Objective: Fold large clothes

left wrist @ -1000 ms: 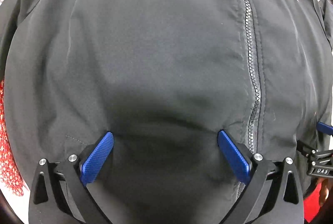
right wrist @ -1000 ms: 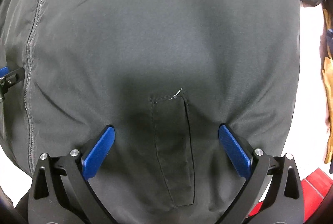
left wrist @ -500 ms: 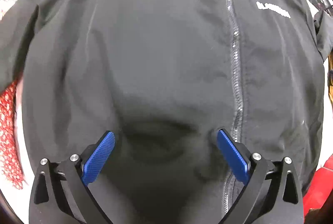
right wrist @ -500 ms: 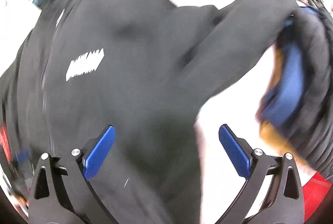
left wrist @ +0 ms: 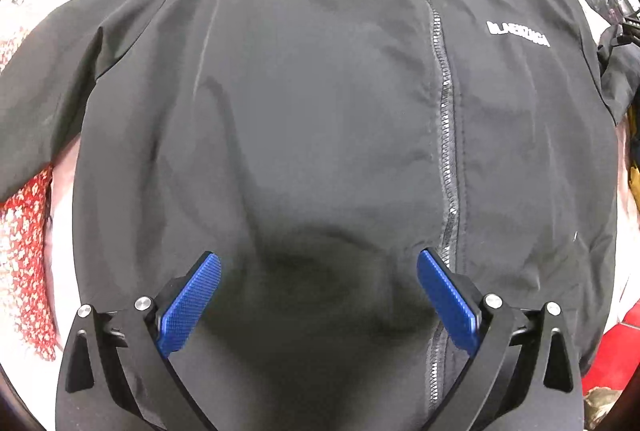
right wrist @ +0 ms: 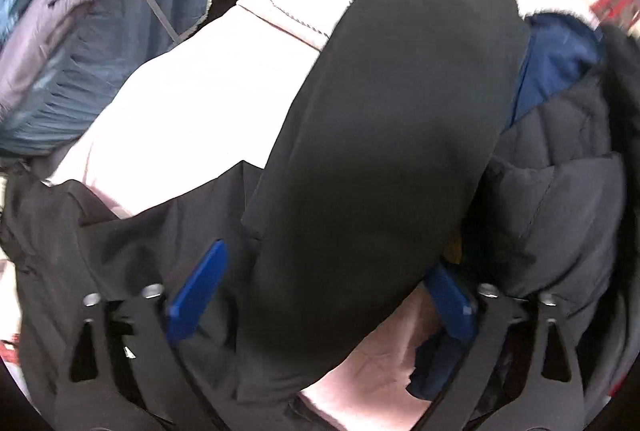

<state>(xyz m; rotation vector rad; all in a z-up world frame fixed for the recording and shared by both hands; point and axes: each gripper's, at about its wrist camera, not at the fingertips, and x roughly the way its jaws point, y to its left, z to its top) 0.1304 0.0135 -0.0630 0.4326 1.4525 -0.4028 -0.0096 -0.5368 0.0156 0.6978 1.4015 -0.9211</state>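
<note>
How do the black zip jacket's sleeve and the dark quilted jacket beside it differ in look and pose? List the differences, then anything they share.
The sleeve is smooth, plain fabric; the quilted jacket is puffy with stitched panels. The sleeve lies stretched out flat across the pale sheet; the quilted jacket sits bunched in a heap, with blue fabric showing at its top. The sleeve runs between the open right gripper fingers; the quilted jacket lies outside them. Both are dark.

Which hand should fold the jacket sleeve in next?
Probably the right tool: it is open with the sleeve between its fingers. The left tool is open above the jacket's middle, away from either sleeve.
</note>
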